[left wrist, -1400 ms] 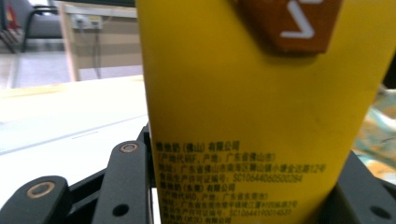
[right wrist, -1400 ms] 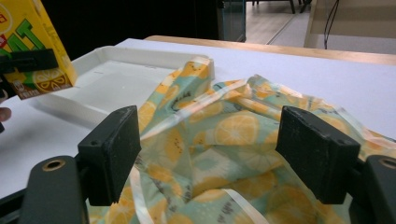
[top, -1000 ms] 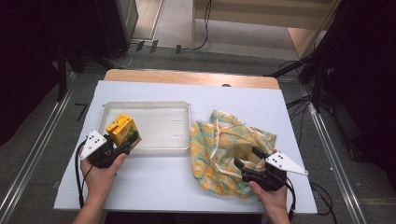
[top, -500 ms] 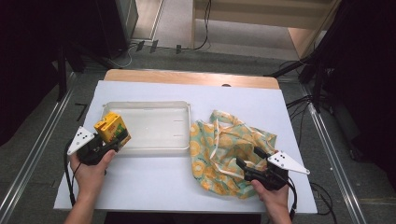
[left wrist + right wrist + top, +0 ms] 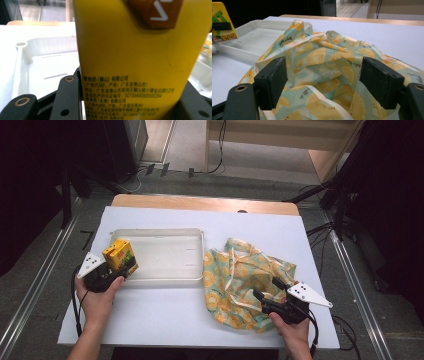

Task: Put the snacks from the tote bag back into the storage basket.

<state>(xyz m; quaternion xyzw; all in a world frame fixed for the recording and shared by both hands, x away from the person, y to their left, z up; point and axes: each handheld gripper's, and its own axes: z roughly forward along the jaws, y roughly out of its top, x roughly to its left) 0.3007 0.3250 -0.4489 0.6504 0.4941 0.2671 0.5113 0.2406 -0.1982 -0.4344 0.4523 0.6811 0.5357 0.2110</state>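
Two grippers were at work on the white table [image 5: 165, 320]. The left gripper [image 5: 116, 269] pinched a yellow juice box [image 5: 119, 256] at the left end of the clear tray [image 5: 192, 237]. In the left gripper view the box [image 5: 135, 50] was so close that its top and bottom were cut off and its small print was hard to read. The right gripper [image 5: 265, 291] was spread wide over the lemon cloth [image 5: 240, 270] beside the tray, and its jaws hid some of the folds.
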